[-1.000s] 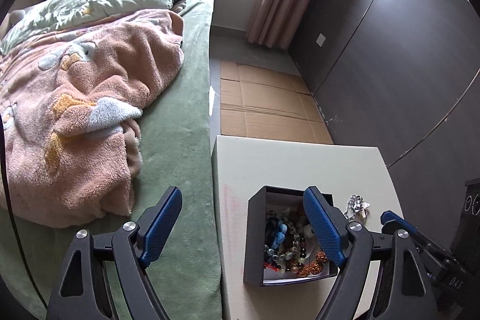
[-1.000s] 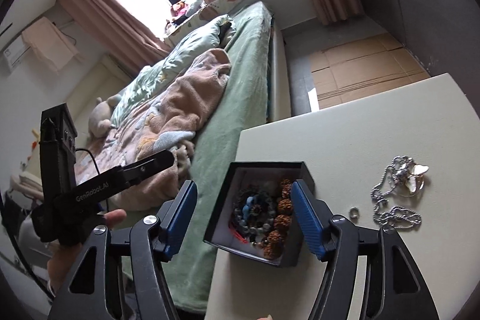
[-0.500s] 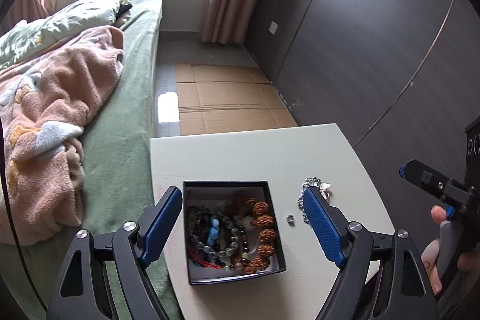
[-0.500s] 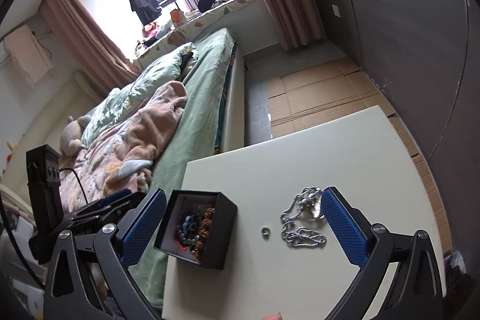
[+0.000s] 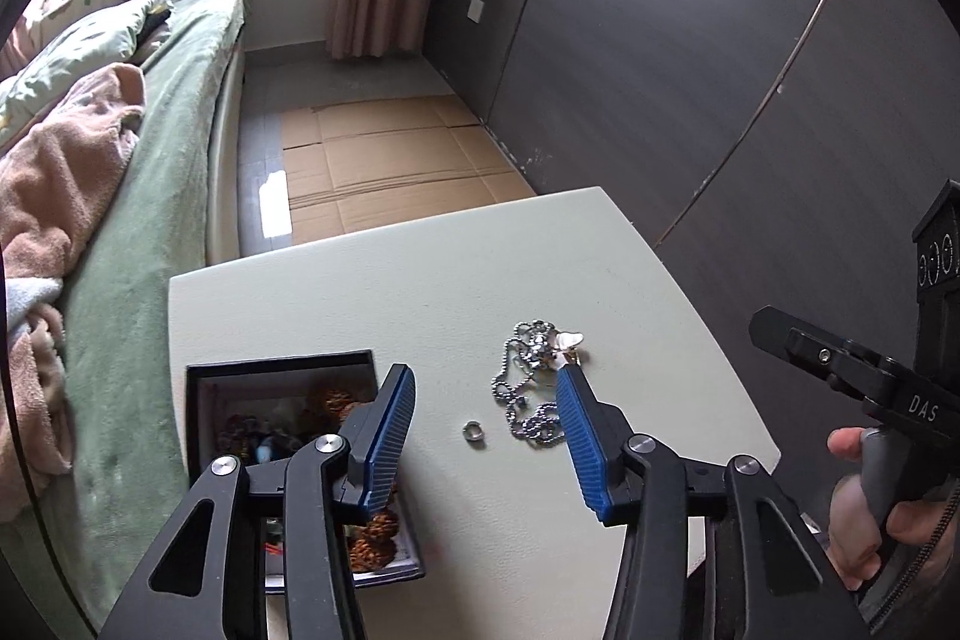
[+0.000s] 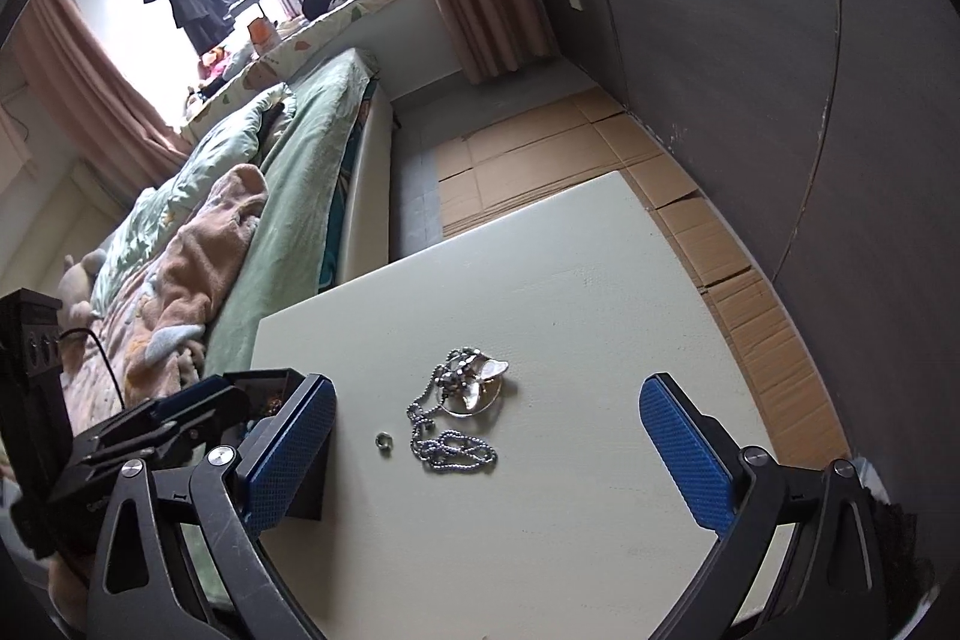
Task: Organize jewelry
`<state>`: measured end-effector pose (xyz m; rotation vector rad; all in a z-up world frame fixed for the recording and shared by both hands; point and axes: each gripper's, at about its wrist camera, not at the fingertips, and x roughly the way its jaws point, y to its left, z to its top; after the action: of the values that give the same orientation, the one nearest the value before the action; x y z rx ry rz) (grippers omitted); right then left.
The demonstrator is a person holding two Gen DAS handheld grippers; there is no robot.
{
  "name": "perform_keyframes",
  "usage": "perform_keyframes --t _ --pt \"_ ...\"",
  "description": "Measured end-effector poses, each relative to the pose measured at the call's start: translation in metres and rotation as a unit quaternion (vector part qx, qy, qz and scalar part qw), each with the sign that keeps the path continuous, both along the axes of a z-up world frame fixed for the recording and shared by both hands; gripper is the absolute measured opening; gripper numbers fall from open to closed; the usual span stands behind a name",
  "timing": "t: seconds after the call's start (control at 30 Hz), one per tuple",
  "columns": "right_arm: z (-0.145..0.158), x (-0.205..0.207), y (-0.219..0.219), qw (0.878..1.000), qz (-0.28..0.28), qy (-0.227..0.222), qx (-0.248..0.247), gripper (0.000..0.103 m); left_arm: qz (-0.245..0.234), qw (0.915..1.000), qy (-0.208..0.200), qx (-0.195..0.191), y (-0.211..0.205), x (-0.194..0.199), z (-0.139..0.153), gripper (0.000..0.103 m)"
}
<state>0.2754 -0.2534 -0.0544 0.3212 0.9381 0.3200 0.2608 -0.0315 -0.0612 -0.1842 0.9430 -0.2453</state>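
A black open box [image 5: 240, 376] with bead bracelets inside sits at the left of the pale table [image 5: 420, 280]. A silver ball-chain necklace with a pendant [image 5: 534, 370] and a small silver ring [image 5: 474, 430] lie on the table to the right of the box. They also show in the right wrist view: necklace [image 6: 462, 400], ring [image 6: 383, 439], box [image 6: 264, 382]. My left gripper [image 5: 486, 430] is open, its fingers either side of the ring, above the table. My right gripper [image 6: 486, 454] is open wide and empty, near the necklace.
A bed with a green sheet [image 5: 150, 196] and pink blanket [image 5: 54, 184] lies left of the table. Cardboard [image 5: 384, 166] covers the floor beyond. A dark wall [image 5: 690, 70] runs along the right. The table's right edge [image 5: 708, 316] is close to the necklace.
Both grippers have swung right, from over the box to over the ring and necklace. The right gripper's jaws have opened wider. The jewelry has not moved.
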Motion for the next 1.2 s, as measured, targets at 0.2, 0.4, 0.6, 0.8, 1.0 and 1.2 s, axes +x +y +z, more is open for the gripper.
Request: perform_keyframes --t 0.2,0.4,0.6,0.8,1.0,1.2 --pt "-0.016 -0.001 -0.027 0.999 -0.029 0.030 0.025 0.084 -0.019 0.9996 0.019 0.003 -0.031 0.019 -0.016 0.039" --pt "-0.029 0.004 -0.049 0.995 -0.057 0.056 0.053 0.076 -0.043 0.9979 0.039 0.028 -0.057 0.042 -0.029 0.037" --pt "-0.037 0.010 -0.060 0.993 -0.068 0.067 0.076 0.076 -0.056 0.9946 0.072 0.049 -0.068 0.066 -0.042 0.034" --pt "-0.043 0.013 -0.069 0.990 -0.077 0.076 0.087 0.076 -0.056 0.9901 0.114 0.061 -0.073 0.086 -0.068 0.028" --pt "-0.047 0.015 -0.071 0.988 -0.083 0.084 0.095 0.076 -0.058 0.9887 0.122 0.065 -0.077 0.088 -0.083 0.024" --pt "-0.048 0.018 -0.061 0.990 -0.071 0.084 0.089 0.076 -0.060 0.9886 0.128 0.053 -0.078 0.090 -0.089 0.022"
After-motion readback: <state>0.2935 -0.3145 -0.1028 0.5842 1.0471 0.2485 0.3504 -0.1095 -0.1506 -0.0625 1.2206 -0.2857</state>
